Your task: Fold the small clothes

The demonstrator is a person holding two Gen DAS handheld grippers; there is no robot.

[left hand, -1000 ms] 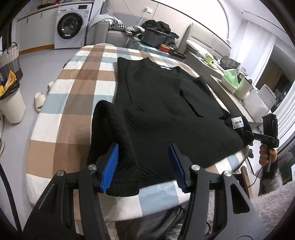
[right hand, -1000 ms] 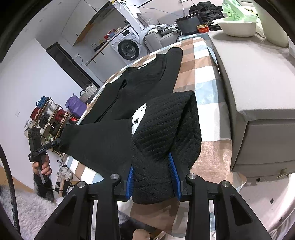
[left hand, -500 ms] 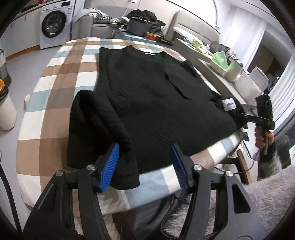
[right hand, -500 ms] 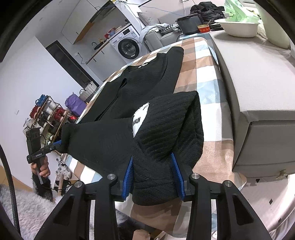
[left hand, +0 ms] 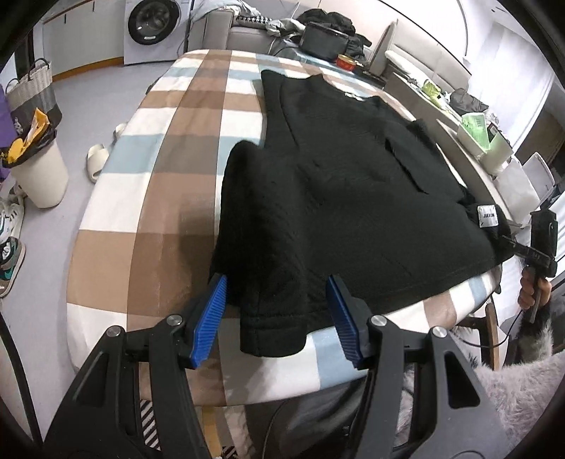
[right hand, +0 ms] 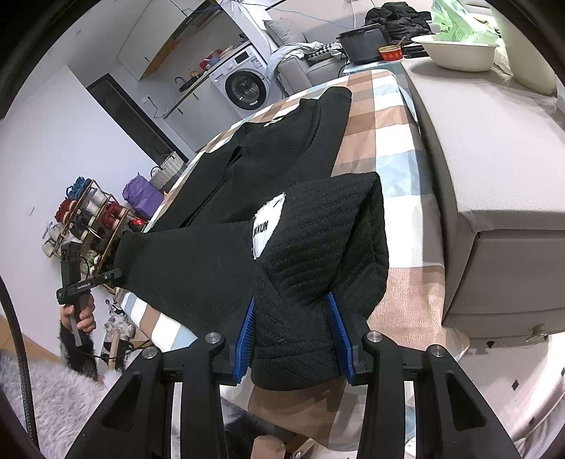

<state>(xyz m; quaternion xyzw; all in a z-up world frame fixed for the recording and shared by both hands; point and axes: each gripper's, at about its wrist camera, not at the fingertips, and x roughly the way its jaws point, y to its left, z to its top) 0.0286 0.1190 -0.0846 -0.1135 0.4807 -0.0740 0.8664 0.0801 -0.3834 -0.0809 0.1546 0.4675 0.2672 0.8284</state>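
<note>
A black knit sweater point(left hand: 353, 183) lies spread on a checked table point(left hand: 176, 148), hem toward me. My left gripper point(left hand: 277, 317) is open, its blue pads either side of the sweater's near left hem corner point(left hand: 272, 332) without pressing it. My right gripper point(right hand: 293, 335) is shut on the bunched right hem corner point(right hand: 317, 268), lifted off the cloth; a white label point(right hand: 266, 226) sits beside it. The sweater's body shows further off in the right wrist view point(right hand: 275, 155). Each view shows the other gripper at its edge: the right one point(left hand: 536, 243), the left one point(right hand: 81, 282).
A grey sofa point(right hand: 494, 169) runs close along the table's right side, holding a white bowl point(right hand: 455, 53). A white bin point(left hand: 39, 169) and slippers point(left hand: 97, 162) stand on the floor left. A washing machine point(left hand: 155, 31) is at the back. A shelf rack point(right hand: 88, 219) stands beyond the table's left side.
My left gripper has swung left and dropped closer to the hem corner, staying open. My right gripper has kept its hold on the right corner and barely moved.
</note>
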